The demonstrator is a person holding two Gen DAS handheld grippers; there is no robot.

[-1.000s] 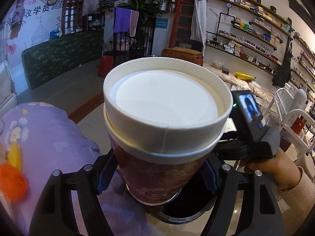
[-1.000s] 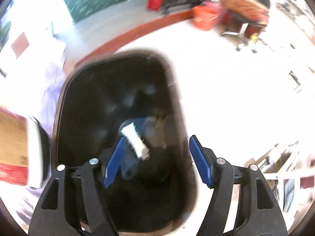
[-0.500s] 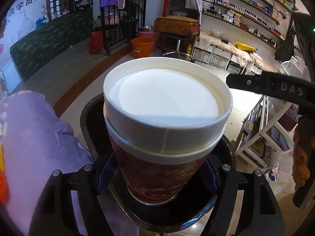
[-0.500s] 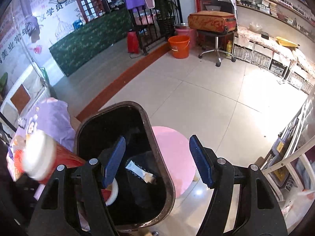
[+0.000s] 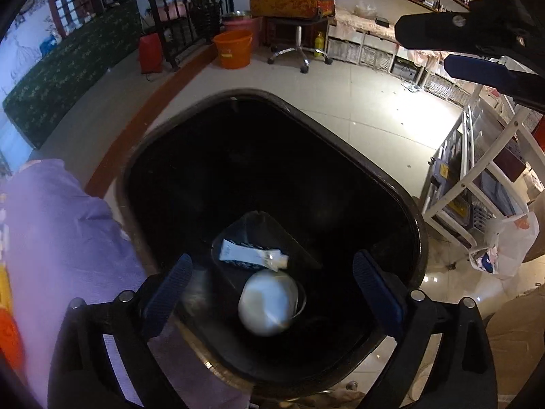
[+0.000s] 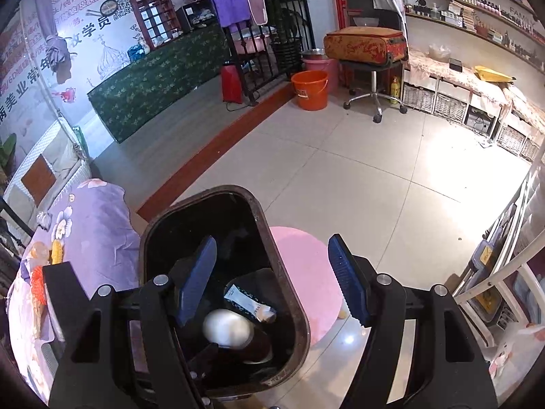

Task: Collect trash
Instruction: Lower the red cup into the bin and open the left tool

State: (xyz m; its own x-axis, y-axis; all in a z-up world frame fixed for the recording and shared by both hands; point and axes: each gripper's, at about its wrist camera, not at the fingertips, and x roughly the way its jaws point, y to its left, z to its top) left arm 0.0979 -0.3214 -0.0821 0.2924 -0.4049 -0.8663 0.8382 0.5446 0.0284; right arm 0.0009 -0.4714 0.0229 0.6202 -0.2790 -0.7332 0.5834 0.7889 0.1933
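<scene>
Gone from left gripper (image 5: 272,293) since half a second ago: cup (image 5: 267,301), now blurred inside black bin (image 5: 391,184), white lid up. Beside cup, on bin bottom: white wrapper (image 5: 250,257). Left fingers (image 5: 168,293) spread wide, empty, above bin opening. Right gripper (image 6: 272,279) fingers likewise apart, empty, over bin rim. Purple floral cloth (image 6: 92,225) left of bin; pink mat (image 6: 303,272) on right.

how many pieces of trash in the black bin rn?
2 visible. A white-lidded paper cup, blurred, sits low in the black plastic bin; a white squeezed tube lies just beyond it on the dark bin floor. More may be hidden in the dark interior.
</scene>
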